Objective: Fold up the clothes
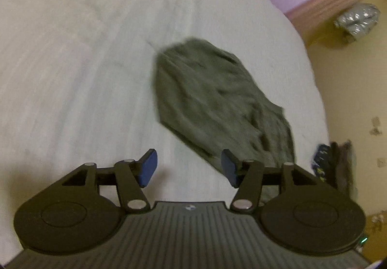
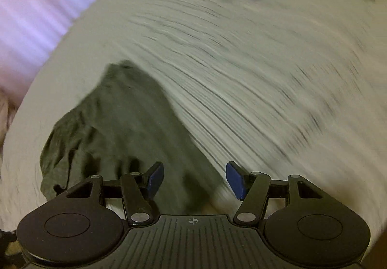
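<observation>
Bare white bedsheet [image 1: 72, 63] all around the crumpled olive garment [image 1: 212, 99], the only obstacle there.

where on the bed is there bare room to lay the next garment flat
The white bed sheet lies bare to the left of the crumpled olive garment, from the left gripper up to the far side. The strip between the garment and the bed's right edge is narrow. The right gripper also sees bare sheet to the garment's right.

My left gripper [image 1: 189, 167] hovers with jaws spread, empty, over the crumpled olive-green garment [image 1: 217, 99] near the bed's [image 1: 84, 63] right edge.
</observation>
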Tool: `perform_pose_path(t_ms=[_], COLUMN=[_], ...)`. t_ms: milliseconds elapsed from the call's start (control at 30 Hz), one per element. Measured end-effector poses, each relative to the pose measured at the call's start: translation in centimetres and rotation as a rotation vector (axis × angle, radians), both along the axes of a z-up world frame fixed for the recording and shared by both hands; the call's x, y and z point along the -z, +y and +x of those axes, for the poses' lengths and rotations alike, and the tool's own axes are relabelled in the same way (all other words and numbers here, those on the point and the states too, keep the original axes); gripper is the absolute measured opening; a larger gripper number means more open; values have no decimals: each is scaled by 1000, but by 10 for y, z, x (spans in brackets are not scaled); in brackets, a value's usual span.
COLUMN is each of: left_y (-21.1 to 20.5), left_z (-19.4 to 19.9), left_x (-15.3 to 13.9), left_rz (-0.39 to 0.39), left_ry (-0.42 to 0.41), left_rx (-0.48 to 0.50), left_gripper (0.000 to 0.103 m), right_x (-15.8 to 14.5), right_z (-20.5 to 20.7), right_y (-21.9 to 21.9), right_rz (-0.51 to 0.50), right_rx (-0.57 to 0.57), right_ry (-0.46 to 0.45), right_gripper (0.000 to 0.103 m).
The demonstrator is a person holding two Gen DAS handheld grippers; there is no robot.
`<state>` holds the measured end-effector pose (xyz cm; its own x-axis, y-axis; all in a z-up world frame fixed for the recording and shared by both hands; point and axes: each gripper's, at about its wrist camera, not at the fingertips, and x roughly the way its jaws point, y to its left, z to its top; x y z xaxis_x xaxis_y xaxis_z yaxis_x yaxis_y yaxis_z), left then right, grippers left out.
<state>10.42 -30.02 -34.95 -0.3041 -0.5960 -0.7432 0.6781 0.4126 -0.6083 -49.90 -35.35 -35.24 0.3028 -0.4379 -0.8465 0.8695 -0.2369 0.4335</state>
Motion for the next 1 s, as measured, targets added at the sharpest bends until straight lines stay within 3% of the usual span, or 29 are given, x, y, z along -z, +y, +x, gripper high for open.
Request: perform_pose_path(t_ms=[133, 233, 267, 300, 333, 367, 400, 500, 600, 667, 833, 867, 933, 967, 1000], left_y=[-29, -52, -56, -59, -60, -59, -55, -27, 19, 50, 103, 109, 113, 113, 114], left_z=[-21, -29, -28, -27, -26, -24, -20, 4, 40, 64, 99, 100, 86, 77, 67], left_x=[17, 40, 45, 54, 62, 66, 65, 43, 4, -13, -18, -17, -11, -8, -4], left_rz=[10, 48, 61, 75, 80, 82, 75, 12, -46, -28, 231, 269, 234, 211, 188], left_ry=[74, 120, 133, 146, 159, 177, 194, 208, 149, 88, -204, -242, -165, -117, -69], left_rx=[-19, -66, -79, -91, -94, -90, -85, -52, -22, -11, -52, -66, -95, -106, -117], left_gripper=[64, 63, 59, 41, 23, 1, 0, 0, 0, 0, 0, 2, 23, 34, 36], right_x=[29, 43, 48, 50, 49, 47, 45, 31, 7, -6, -4, -2, 2, 4, 5], right_z=[-19, -21, -20, -19, -20, -21, -23, -27, -32, -34, -38, -38, -39, -38, -37], right_y=[17, 18, 17, 17, 17, 17, 16, 13, 10, 5, -6, -5, 1, 5, 9], right_rz=[59, 69, 63, 58, 56, 55, 49, 16, -46, -74, 2, 16, 26, 29, 25], right_rx=[149, 227, 249, 257, 251, 246, 234, 173, 105, 78, 67, 70, 86, 101, 119], right_ry=[-181, -267, -284, -282, -271, -261, -251, -223, -165, -117, -33, -29, -48, -67, -102], right_gripper=[61, 61, 60, 60, 55, 18, 8, 2, 2, 2, 3, 7, 39, 71, 73])
